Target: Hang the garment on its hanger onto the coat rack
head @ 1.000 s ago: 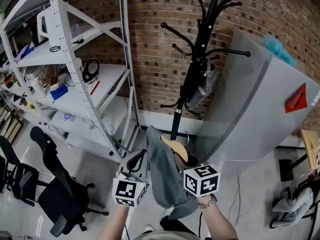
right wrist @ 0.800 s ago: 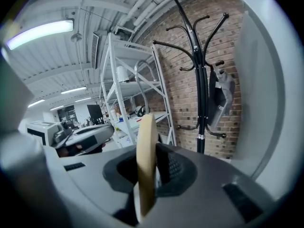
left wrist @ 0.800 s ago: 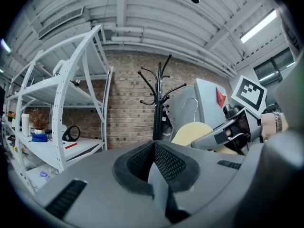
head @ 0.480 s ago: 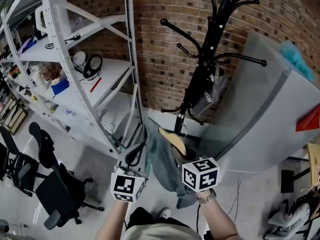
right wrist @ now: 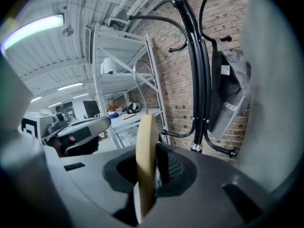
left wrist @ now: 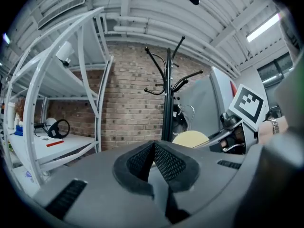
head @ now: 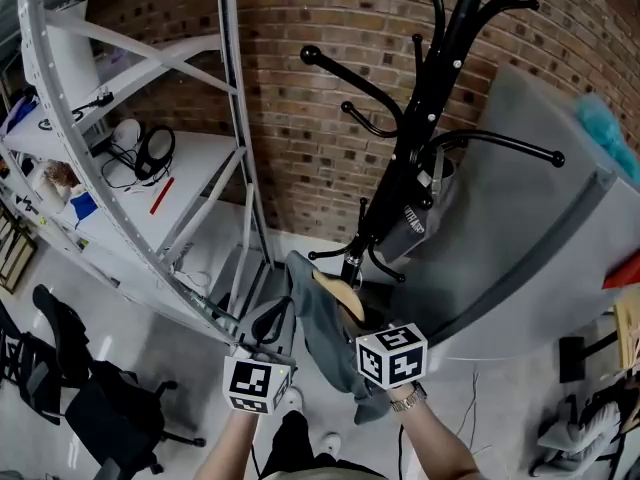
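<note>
Gripping the wooden hanger, the right gripper has its fingers clamped on the board, which its own view shows edge-on between the two pads. A grey garment is draped over that hanger and hangs off both of its ends, in the air above the floor and just in front of the foot of the black coat rack. The hanger's wire hook stands up close beside the rack's pole, below the upper prongs; whether it touches anything cannot be told.

The left gripper sits at the garment's left edge, level with the hanger's left end. Its fingers are together, the pads meeting at their tips, and no cloth shows beyond them in the left gripper view.

The rack stands against a brick wall, and a grey bag hangs from one of its lower prongs, against the pole. A large grey panel leans to the right of the rack. To the left rises white metal shelving, with headphones lying near the back edge of one shelf. A black office chair stands on the floor below the shelving's front edge. A wristwatch shows on the right wrist.
</note>
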### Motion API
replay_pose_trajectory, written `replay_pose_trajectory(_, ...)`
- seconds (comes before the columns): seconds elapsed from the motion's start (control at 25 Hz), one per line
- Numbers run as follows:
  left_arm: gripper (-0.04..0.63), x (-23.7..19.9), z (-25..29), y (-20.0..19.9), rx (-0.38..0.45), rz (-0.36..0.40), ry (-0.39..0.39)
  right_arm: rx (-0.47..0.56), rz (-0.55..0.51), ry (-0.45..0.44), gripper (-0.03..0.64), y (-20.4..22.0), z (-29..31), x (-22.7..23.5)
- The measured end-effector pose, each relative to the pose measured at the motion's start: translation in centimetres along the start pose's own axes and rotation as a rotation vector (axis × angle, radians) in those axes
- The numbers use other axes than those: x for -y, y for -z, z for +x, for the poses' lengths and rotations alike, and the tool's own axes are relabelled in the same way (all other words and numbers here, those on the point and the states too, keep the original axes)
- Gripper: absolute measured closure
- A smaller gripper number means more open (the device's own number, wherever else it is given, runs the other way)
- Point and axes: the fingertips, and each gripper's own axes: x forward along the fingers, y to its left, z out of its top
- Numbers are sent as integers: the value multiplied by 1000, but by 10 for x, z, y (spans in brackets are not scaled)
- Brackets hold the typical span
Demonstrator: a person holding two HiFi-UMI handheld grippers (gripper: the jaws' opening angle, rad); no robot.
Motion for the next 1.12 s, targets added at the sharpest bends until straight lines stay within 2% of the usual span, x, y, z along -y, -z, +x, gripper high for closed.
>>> replay_pose_trajectory(0.12, 594, -11, 28, 13, -14, -18, 20, -19, 5, 11, 555, 6, 30, 19)
replay_pose_trajectory(0.28, 594, -19, 51, 46, -77, -32, 53, -62, 40, 22, 555, 36, 66, 39)
replay_pose_trajectory(0.52, 594, -28, 85, 78, -115, -50, 81, -40, 85, 39, 555, 52, 113, 74)
replay_pose_trajectory(0.8, 594, -26, 125, 96, -128, -42, 95, -61, 54, 16, 555, 65, 147, 95)
replay_pose_trajectory(1.12, 594, -19, 138, 119, -159, -44, 110, -43, 27, -29, 554, 76, 181, 107)
